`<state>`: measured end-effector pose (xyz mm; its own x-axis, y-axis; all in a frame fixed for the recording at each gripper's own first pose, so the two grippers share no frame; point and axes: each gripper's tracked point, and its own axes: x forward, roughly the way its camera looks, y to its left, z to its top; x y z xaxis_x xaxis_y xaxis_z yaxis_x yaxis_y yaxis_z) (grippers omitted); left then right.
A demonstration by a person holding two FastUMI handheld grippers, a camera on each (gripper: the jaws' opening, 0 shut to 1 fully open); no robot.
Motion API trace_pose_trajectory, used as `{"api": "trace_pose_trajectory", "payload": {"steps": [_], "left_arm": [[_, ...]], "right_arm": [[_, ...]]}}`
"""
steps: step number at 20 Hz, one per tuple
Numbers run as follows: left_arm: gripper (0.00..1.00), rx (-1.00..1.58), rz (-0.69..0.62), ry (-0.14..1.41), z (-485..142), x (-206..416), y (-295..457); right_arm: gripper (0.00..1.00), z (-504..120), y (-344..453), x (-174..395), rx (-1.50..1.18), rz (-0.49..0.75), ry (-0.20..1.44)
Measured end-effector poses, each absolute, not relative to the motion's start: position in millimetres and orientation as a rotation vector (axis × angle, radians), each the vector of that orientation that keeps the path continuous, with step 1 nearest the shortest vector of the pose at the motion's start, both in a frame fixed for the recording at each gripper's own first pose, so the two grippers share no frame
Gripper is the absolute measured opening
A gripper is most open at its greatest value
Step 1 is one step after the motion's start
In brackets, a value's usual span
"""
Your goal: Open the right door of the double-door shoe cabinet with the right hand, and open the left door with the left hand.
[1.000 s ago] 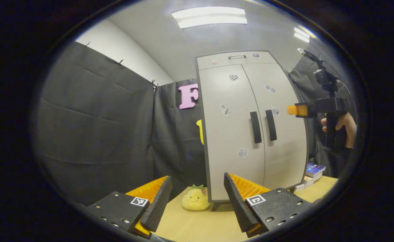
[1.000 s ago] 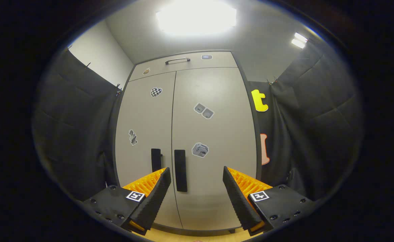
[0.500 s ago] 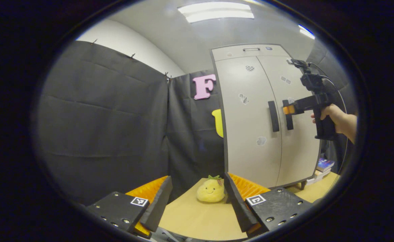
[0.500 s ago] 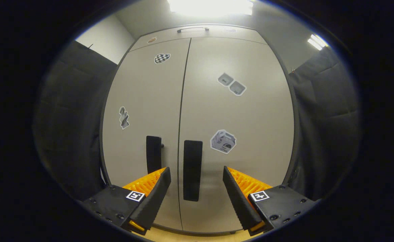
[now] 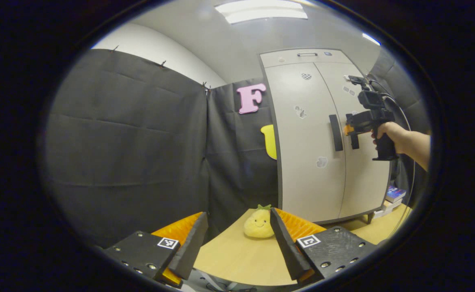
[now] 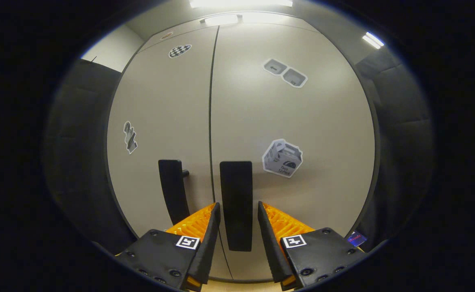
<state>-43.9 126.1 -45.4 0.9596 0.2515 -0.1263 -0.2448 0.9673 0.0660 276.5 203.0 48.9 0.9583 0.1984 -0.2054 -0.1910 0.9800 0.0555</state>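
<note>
Cabinet (image 5: 322,138) stands shut at the far right in the left gripper view, both doors flush. The left gripper (image 5: 235,243) hangs well back over the table (image 5: 237,263), jaws wide apart, probably awaiting its turn.

In the right gripper view, the right gripper (image 6: 237,239) straddles the right handle (image 6: 236,202), jaws narrowed but seemingly not yet clamped, lined up to pull. The left handle (image 6: 172,190) sits just beside.

Pale grey cabinet, black handles, yellow toy

The shoe cabinet (image 6: 302,134) is light grey with a dark frame and two black handles (image 6: 236,202); a checkered sticker (image 6: 179,50) is black-and-white. The plush (image 5: 257,223) is yellow, leaf green, on the tan desk (image 5: 237,259).
</note>
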Motion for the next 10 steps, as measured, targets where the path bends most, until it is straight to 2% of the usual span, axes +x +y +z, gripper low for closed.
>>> {"api": "trace_pose_trajectory", "payload": {"steps": [1,2,5,8,9,10], "left_arm": [[0.90,0.048,0.250,0.131,-43.7,-44.2,126.8],[0.90,0.048,0.250,0.127,-43.0,-45.7,127.9],[0.90,0.048,0.244,0.126,-41.9,-45.9,130.0],[0.90,0.044,0.244,0.119,-40.6,-46.2,133.4],[0.90,0.037,0.243,0.114,-39.7,-46.7,132.5],[0.90,0.029,0.239,0.111,-40.3,-46.5,131.1]], "right_arm": [[0.60,47.3,202.4,271.7,0.067,0.194,0.244],[0.36,48.5,203.1,279.9,0.101,0.195,0.226],[0.37,44.8,203.4,277.1,0.121,0.189,0.259],[0.38,43.1,204.5,278.4,0.031,0.191,0.255],[0.27,41.3,203.7,275.1,0.000,0.200,0.255],[0.21,43.4,204.7,275.3,0.007,0.209,0.250]]}}
